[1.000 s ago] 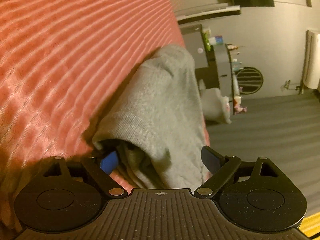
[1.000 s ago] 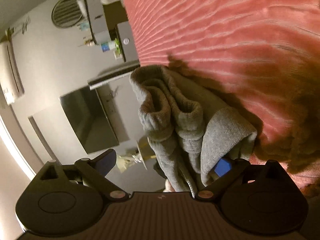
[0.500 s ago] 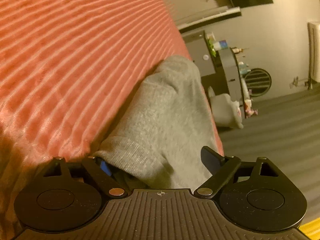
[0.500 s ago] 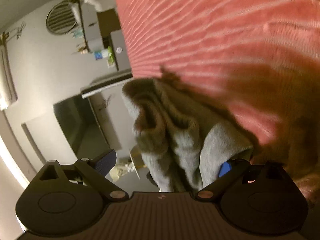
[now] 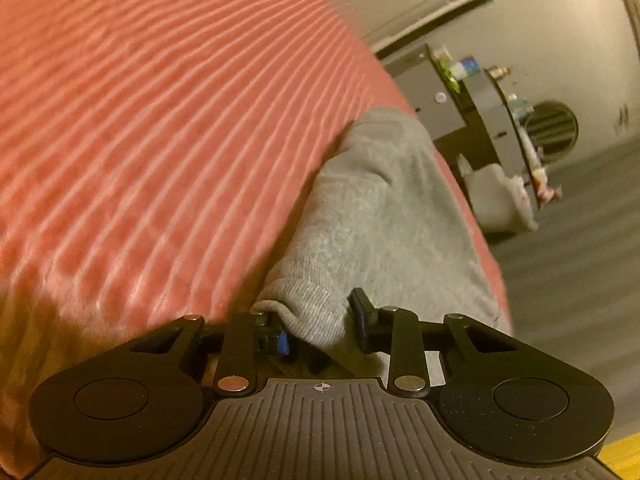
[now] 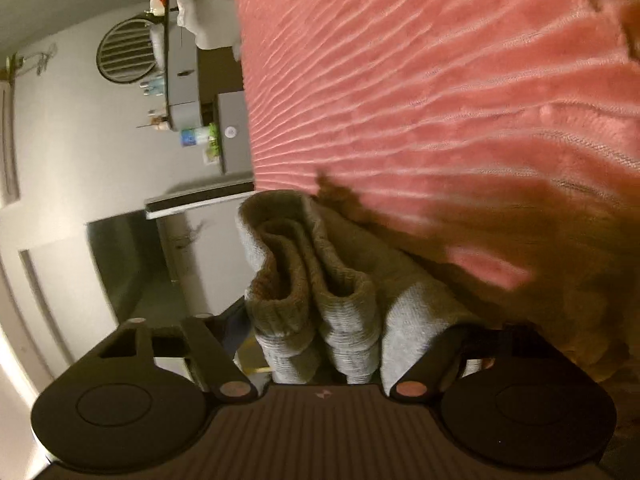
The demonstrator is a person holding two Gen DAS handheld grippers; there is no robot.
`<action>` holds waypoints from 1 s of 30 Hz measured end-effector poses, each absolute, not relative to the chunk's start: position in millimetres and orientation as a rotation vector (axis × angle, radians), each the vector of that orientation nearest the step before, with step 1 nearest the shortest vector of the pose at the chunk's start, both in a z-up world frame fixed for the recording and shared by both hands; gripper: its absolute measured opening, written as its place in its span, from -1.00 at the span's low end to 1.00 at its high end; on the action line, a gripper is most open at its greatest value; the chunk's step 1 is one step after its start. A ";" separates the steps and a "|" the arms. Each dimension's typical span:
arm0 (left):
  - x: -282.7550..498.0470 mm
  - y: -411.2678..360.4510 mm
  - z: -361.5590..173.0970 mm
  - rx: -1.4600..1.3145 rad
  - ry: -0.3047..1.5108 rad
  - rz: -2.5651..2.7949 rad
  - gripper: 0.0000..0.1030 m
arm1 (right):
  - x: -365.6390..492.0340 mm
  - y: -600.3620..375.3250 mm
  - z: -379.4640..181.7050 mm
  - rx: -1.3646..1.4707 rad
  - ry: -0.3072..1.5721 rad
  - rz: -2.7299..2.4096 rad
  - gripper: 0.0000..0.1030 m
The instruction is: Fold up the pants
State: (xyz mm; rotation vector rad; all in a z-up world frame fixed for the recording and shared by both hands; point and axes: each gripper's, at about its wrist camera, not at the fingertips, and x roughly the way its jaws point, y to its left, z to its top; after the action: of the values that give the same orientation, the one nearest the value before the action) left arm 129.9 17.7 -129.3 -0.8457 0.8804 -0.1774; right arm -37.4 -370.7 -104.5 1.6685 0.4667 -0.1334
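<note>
My right gripper (image 6: 344, 336) has gray pants (image 6: 320, 288) bunched between its fingers, cuffs toward the camera. Red ribbed blanket (image 6: 420, 80) lies ahead and right of it; a shelf unit (image 6: 184, 92) far left.

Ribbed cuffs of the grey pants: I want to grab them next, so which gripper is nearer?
Right. The right gripper has the ribbed cuffs bunched between its fingers; the left gripper pinches a plain fold, no cuffs in its view.
</note>
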 end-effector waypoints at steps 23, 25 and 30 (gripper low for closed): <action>118.5 16.3 -109.6 -0.667 0.935 -0.191 -0.16 | -54.7 -381.7 -76.1 1.514 0.589 -0.148 0.38; 111.5 21.0 -101.3 -0.655 0.940 -0.177 -0.02 | -62.2 -387.7 -69.8 1.457 0.626 -0.138 0.39; 82.9 15.8 -69.5 -0.371 0.837 0.042 0.79 | -86.9 -398.1 -32.1 1.154 0.548 -0.166 0.78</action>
State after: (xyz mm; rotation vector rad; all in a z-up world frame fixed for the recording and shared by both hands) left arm 82.9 15.8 -69.5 -0.3713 0.8367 0.0415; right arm -86.9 -398.1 -32.1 1.1538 0.5476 -0.1662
